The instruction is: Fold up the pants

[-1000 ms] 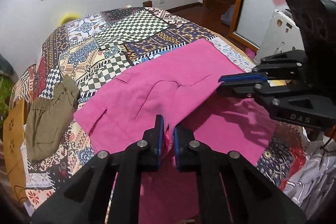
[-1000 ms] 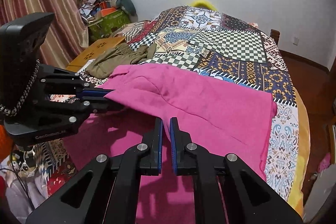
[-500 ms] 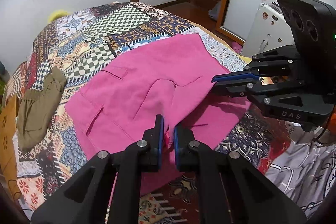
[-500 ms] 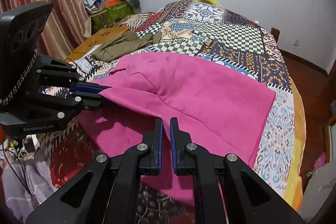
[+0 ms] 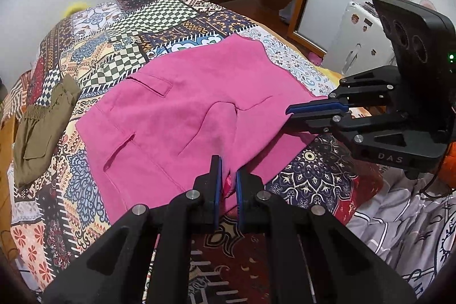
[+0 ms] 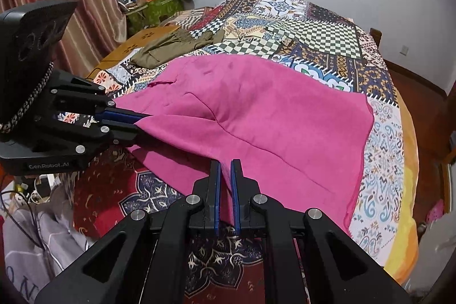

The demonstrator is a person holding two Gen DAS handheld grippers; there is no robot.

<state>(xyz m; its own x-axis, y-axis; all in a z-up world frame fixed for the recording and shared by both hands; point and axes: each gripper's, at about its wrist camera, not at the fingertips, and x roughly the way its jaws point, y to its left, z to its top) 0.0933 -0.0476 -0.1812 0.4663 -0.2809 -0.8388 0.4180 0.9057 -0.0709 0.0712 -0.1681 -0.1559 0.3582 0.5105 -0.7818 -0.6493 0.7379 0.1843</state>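
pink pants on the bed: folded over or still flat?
Folded over, not flat: the pink pants lie doubled on the bed, their near edge lifted in both closed jaws.

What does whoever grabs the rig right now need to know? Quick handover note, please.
Left gripper: shut on the near edge of the pink pants.
Right gripper: shut on the same edge, further along.
Pants: spread over the patchwork bedspread, gripped edge lifted off the bed, the rest lying on it.
Olive garment: beside the pants on the bed, untouched.
Done: both corners gripped.
Left: carry the edge over, lay it down, release, finish folding.
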